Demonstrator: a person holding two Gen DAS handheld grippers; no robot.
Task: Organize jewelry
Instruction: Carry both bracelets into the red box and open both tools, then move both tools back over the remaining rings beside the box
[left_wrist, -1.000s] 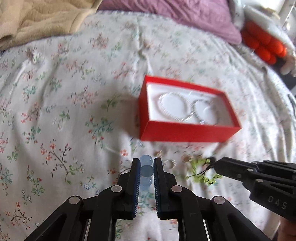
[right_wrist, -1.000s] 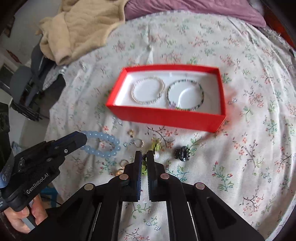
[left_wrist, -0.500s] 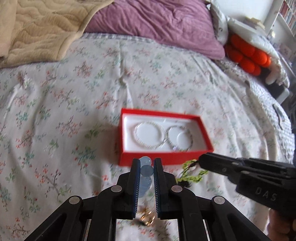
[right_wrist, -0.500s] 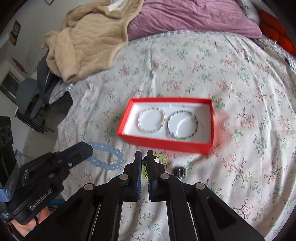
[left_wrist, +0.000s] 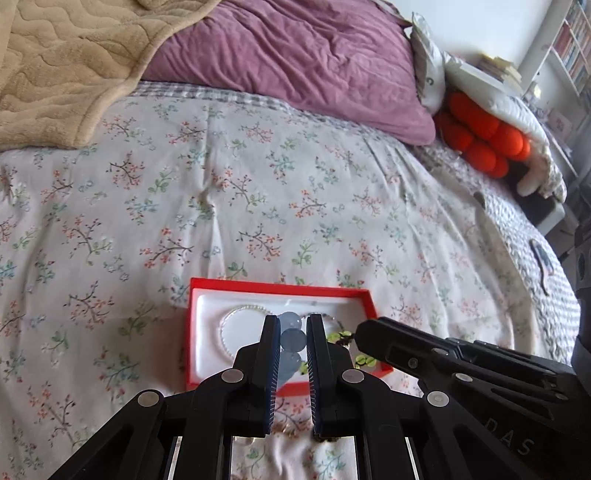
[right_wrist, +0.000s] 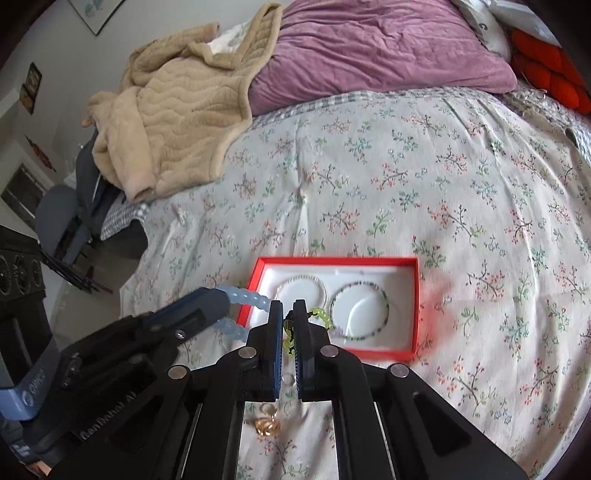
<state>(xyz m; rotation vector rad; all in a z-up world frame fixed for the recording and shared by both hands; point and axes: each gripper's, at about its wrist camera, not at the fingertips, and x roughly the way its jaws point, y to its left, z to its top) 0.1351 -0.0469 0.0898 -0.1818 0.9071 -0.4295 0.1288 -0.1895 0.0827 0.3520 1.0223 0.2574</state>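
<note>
My left gripper (left_wrist: 291, 325) is shut on a pale blue bead bracelet (left_wrist: 291, 338), held above the bed near the red box (left_wrist: 280, 288). The bracelet also shows in the right wrist view (right_wrist: 245, 297). My right gripper (right_wrist: 289, 308) is shut on a lime green bracelet (right_wrist: 319, 314), also lifted, in front of the box (right_wrist: 336, 261). The box has a white lining and holds a silver bracelet (right_wrist: 303, 280) on the left and a dark beaded bracelet (right_wrist: 360, 308) on the right. Gold rings (right_wrist: 267, 424) lie on the sheet under the right gripper.
A floral bedsheet (left_wrist: 258, 177) covers the bed. A beige blanket (right_wrist: 177, 110) and a purple pillow (right_wrist: 369, 48) lie at the far end, and an orange plush (left_wrist: 484, 136) at the far right. The bed's left edge drops to a chair (right_wrist: 59, 214).
Both grippers have risen with their bracelets off the sheet. The red box now appears smaller and lower in both views, and the rings have dropped toward the bottom of view.
</note>
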